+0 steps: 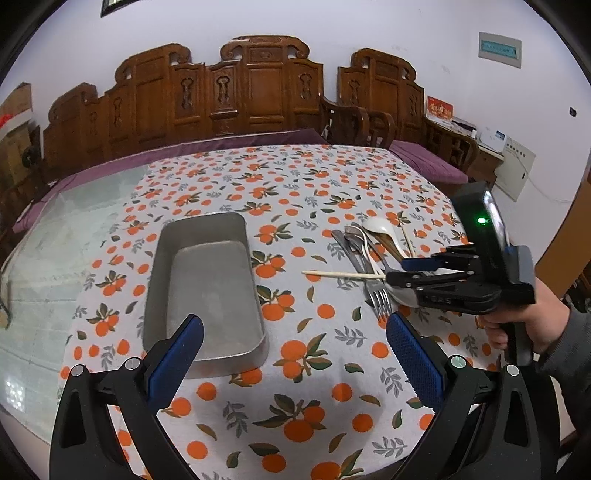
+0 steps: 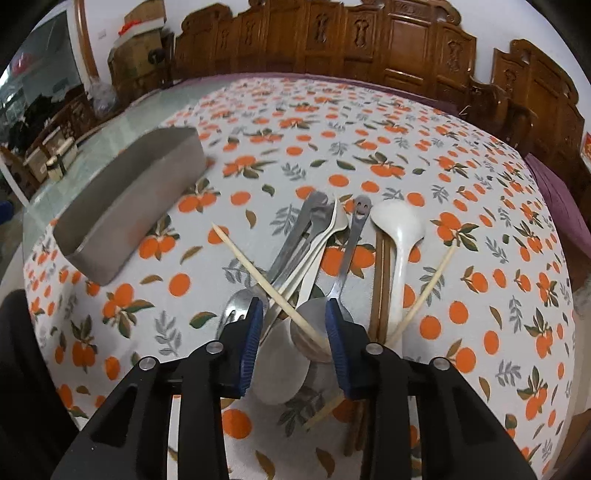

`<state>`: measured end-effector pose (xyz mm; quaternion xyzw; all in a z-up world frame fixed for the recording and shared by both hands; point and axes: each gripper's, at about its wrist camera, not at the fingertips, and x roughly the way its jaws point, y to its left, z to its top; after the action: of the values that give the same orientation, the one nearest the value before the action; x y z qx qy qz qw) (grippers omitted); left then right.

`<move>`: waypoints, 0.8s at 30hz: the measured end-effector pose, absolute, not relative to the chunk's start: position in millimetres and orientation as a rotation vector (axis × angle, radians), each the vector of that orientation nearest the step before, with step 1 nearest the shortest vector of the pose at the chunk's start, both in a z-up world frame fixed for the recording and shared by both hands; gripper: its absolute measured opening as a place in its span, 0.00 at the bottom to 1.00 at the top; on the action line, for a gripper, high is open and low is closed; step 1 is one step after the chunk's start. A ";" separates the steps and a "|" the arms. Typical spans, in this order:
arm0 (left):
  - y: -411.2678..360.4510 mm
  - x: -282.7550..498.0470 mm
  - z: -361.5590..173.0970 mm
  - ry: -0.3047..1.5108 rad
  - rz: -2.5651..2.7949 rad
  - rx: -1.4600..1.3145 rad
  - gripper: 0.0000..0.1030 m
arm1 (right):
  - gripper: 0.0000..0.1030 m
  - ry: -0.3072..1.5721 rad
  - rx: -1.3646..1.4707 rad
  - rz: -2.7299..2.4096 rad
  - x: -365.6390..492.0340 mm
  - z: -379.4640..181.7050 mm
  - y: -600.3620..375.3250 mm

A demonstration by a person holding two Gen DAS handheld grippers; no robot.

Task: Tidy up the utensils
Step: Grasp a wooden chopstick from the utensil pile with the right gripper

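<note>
Carved wooden benches [image 1: 258,88] (purple cushions) against white wall [image 1: 388,26]

The left hand-held gripper [image 1: 294,339] is seen from its own camera with its two blue-padded fingers [image 1: 415,354] spread wide apart, nothing between them. The right hand-held gripper [image 1: 400,271] is gripped at its handle by the person's right hand [image 1: 517,328] — a grey sleeve is visible at the wrist — and is tilted downward. Its jaws are partly open, the pads [image 2: 253,343] not seen pressing on anything.
</note>
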<state>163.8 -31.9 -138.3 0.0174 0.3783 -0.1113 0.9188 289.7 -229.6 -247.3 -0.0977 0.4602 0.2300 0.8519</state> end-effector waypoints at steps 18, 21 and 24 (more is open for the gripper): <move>-43.1 164.0 -148.7 0.812 -0.229 0.058 0.93 | 0.08 1.026 -0.360 0.559 297.0 -259.2 -221.4; -49.1 166.2 -150.0 0.817 -0.233 0.073 0.93 | 0.05 1.009 -0.330 0.575 293.2 -254.7 -223.8; -56.5 170.9 -152.9 0.827 -0.244 0.076 0.93 | 0.05 0.979 -0.288 0.590 283.5 -243.7 -231.4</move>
<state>170.9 -56.5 -152.9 0.0370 0.4007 -0.1185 0.9078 283.5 -231.4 -243.7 -0.1356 0.4618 0.2781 0.8313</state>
